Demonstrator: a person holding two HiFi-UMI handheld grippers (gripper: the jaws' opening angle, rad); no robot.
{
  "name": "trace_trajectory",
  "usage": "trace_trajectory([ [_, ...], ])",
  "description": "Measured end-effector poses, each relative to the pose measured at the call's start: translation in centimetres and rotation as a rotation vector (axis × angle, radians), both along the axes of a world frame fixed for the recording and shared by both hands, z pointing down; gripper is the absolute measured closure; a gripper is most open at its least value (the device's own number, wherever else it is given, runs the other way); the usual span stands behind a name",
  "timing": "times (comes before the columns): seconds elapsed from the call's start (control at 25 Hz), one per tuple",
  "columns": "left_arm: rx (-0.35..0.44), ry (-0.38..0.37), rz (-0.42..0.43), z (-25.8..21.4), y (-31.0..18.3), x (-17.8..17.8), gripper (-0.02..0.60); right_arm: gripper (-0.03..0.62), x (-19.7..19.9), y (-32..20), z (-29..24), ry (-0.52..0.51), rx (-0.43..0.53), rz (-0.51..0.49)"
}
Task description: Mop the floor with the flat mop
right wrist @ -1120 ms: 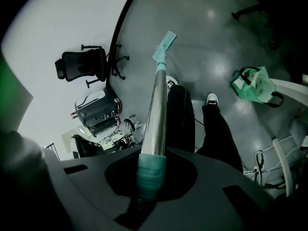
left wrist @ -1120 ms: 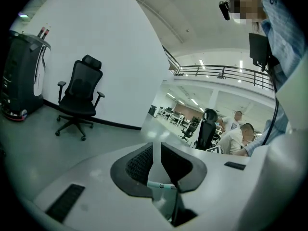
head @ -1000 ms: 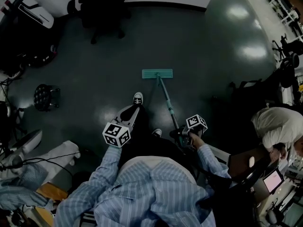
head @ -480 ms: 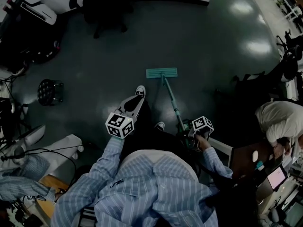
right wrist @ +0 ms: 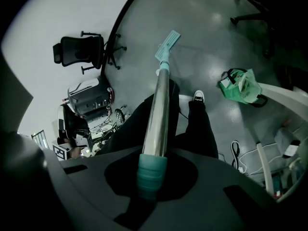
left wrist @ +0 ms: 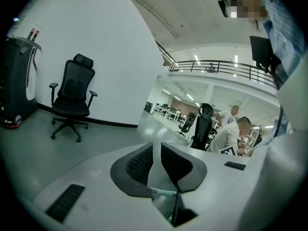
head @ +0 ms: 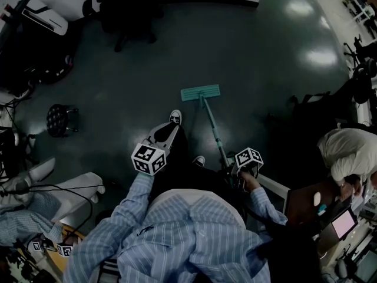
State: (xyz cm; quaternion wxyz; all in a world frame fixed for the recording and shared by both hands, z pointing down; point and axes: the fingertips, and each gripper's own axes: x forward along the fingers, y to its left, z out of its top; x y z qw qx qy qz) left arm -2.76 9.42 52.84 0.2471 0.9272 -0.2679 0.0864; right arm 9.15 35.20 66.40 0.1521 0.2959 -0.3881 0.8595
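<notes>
1. Right gripper (right wrist: 153,177): at the lower right of centre in the head view. Its jaws are clamped on the teal grip (right wrist: 152,173) at the upper end of the mop handle (head: 212,128).
2. Left gripper (head: 167,132): at the lower left of centre in the head view, well apart from the handle. Its jaws are drawn together to a thin slit, with nothing between them.
3. Shoes: one (head: 174,117) lies just beyond the left gripper's tip. The other (head: 199,160) is between the two grippers.
4. Handle: a metal tube that runs up and to the left from the right gripper, passing to the right of the shoes.
5. Mop head (head: 200,92): teal, lying flat on the dark floor (head: 253,69) at the centre of the head view, at the far end of the handle.
6. Stool (head: 59,119): at the left of the frame, well apart from the mop head.
7. Office chair (head: 126,7): at the top of the frame, against the white wall.
8. Machine (head: 35,16): in the upper left corner.
</notes>
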Motion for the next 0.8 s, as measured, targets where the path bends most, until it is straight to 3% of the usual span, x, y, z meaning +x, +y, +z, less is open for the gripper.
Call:
trace_trajectory([
  [0.2,-0.011,-0.006,-0.011,0.2,-3.2,0.5,0.528,0.565,0.8,-3.3,-0.3,0.010,-0.004,-0.024],
  [0.48,-0.022,-0.015,-0.036,0.8,-9.5,0.4,0.528,0.565,1.5,-11.9,0.1,0.002,0.006,-0.017],
  [0.64,-0.038,-0.027,-0.052,1.4,-13.3,0.1,0.528,0.565,2.4,-18.3,0.5,0.000,0.014,-0.022],
  [0.8,-0.078,-0.031,-0.041,1.0,-20.0,-3.2,0.528,0.565,0.3,-28.2,-0.4,0.017,0.006,-0.021],
])
